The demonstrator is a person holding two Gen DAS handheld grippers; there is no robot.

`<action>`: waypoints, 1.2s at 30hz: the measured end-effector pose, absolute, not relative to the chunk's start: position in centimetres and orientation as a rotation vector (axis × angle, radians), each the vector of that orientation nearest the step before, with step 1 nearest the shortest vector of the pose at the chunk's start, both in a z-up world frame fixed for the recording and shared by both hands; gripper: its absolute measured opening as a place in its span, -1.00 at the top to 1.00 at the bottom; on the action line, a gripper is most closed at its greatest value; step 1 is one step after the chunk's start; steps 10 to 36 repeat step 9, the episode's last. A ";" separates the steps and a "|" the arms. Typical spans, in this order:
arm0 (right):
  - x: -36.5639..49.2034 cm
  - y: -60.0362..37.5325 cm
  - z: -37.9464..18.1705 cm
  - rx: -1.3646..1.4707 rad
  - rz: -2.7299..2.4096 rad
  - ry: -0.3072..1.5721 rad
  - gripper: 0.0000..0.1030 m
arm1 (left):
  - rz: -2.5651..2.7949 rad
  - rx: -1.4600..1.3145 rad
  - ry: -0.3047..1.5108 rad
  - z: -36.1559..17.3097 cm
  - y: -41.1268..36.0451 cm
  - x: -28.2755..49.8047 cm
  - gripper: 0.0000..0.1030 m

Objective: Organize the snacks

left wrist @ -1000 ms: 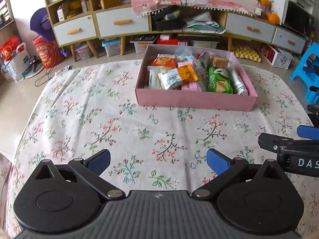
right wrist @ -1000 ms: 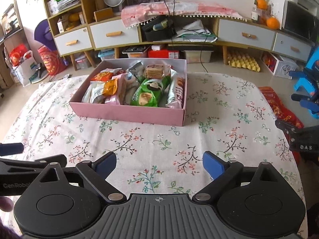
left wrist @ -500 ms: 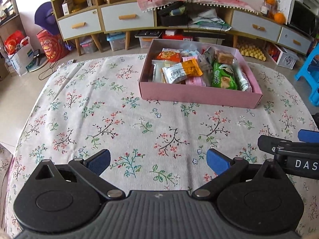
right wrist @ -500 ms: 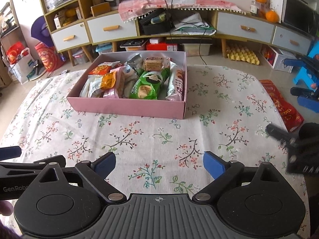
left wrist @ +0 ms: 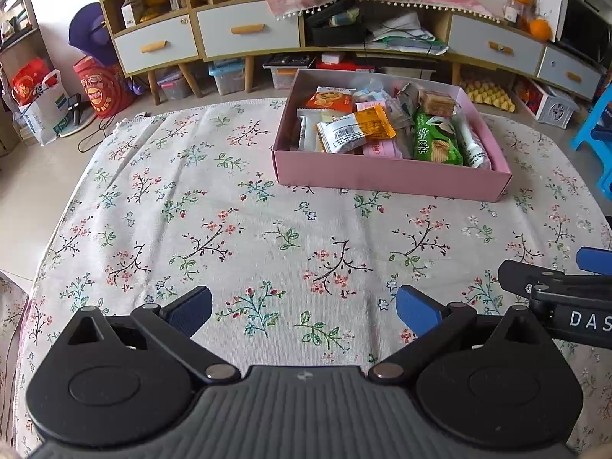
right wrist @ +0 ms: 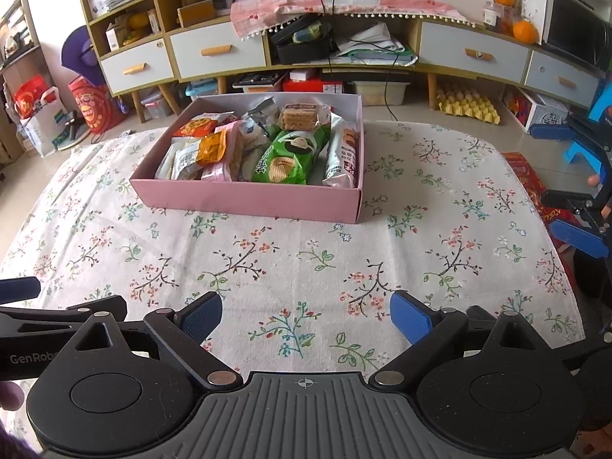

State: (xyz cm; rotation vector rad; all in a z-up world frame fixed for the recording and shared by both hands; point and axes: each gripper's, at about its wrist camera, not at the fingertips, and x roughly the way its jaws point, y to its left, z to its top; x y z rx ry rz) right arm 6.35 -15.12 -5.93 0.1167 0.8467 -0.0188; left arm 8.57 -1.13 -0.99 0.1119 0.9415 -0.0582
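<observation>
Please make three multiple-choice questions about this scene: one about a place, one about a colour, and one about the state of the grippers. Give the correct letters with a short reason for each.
1. Where are the snack packets?
A. scattered on the tablecloth
B. inside the box
C. on the floor

2. What colour is the box?
A. pink
B. blue
C. brown

3. How are the two grippers?
A. both shut on a packet
B. one open, one shut
C. both open and empty

Answers:
1 B: the green chip packet and the other snacks lie inside the box.
2 A: its walls are pink.
3 C: the left gripper and right gripper have spread fingers, with only the floral tablecloth between.
</observation>
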 end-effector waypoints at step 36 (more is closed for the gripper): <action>6.4 -15.1 -6.0 0.116 -0.023 0.846 -0.87 | -0.070 0.117 0.940 -1.1 -1.1 8.5 -0.99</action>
